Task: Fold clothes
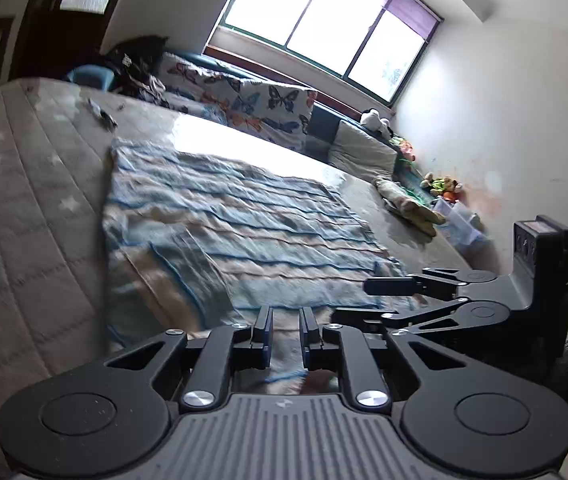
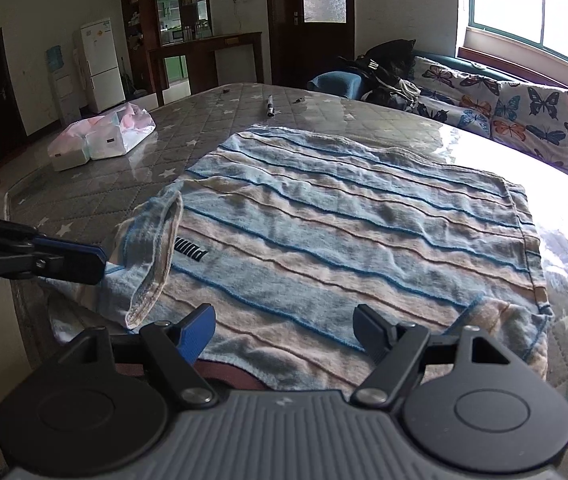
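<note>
A light blue and beige striped sleeveless knit top [image 2: 348,240] lies spread flat on the grey quilted mattress with white stars [image 2: 96,188], close to the near edge, its stripes running across it from the near-left toward the window side. The hem [image 2: 524,236] points toward the window-side edge, and the armholes and a loose strap [image 2: 156,256] lie at the opposite end, where black "PUMA" lettering [image 2: 191,251] shows; the long axis runs between these two ends.

The right gripper [image 2: 284,332] hovers over the near edge of the top with its jaws spread wide apart, nothing between them. The left gripper [image 1: 286,336] has its jaws drawn close with only a narrow slit between; cloth lies under the tips, but whether fabric is pinched there cannot be told. In the right wrist view it reaches in at the strap end.

Near the far-left corner lies a pink and white plastic-wrapped pack [image 2: 100,140]. A butterfly-print cover [image 2: 516,112] drapes the sofa beside the window-side edge.
</note>
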### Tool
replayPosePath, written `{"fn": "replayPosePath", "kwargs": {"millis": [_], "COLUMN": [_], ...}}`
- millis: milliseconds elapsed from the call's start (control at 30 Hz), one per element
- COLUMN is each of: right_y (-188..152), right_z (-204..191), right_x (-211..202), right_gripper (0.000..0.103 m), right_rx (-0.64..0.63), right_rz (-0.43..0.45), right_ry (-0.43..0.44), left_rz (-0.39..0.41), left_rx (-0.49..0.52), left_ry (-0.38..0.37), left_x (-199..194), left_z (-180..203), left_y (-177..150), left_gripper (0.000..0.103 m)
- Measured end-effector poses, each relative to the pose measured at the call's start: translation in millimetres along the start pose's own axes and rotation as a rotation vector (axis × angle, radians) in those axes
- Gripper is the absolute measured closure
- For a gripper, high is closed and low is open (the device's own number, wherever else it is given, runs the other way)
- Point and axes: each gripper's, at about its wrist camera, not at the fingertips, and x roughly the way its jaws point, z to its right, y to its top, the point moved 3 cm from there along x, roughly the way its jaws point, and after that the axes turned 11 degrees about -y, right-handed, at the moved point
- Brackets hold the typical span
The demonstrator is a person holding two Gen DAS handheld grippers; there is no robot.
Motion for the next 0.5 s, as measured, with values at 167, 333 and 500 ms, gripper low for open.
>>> {"fn": "replayPosePath", "kwargs": {"millis": [167, 333, 500], "right_y": [7, 21, 35], "right_z": [-7, -32, -64], "right_x": [1, 2, 4], "right_gripper": [0.026, 0.03, 0.034], "right_rx": [-0.005, -0.05, -0.102], "right_rz": [0.015, 0.039, 0.055], "right_ry": [0.021, 0.087, 0.183], "left_rz": [0.024, 0.006, -0.09], "left_rx": [-0.008, 0.029, 0.061], "left_ry": [0.135, 0.2, 0.209], "left_x": [-7, 4, 34], "left_z": [-33, -63, -83], "left_y": [17, 39, 44], "left_gripper": [0.088, 0.089, 0.089]}}
